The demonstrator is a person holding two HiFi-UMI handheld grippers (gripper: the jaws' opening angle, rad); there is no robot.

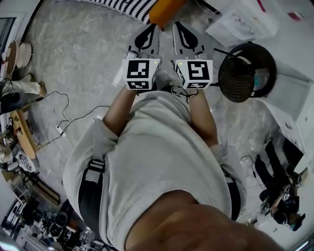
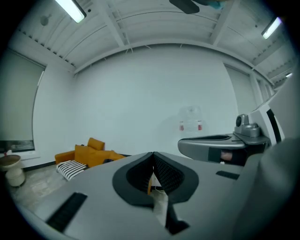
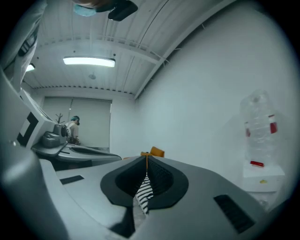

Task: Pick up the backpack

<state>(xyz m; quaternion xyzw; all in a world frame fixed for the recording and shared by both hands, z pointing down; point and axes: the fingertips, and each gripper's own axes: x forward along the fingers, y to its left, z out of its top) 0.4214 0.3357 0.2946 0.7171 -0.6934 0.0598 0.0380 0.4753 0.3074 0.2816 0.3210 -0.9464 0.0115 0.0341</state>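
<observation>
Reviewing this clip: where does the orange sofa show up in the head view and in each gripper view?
Head view: the orange sofa is at the top edge, near the middle.
Left gripper view: it is at lower left, against the far wall.
Right gripper view: only a small orange patch shows, just below centre.
Shared landmark: the striped cushion beside the sofa, also in the left and right gripper views.

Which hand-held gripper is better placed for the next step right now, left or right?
Neither has an edge. The left hand-held gripper and right hand-held gripper sit side by side, level, both shut and empty, and no backpack shows in any view. Find it first.
</observation>
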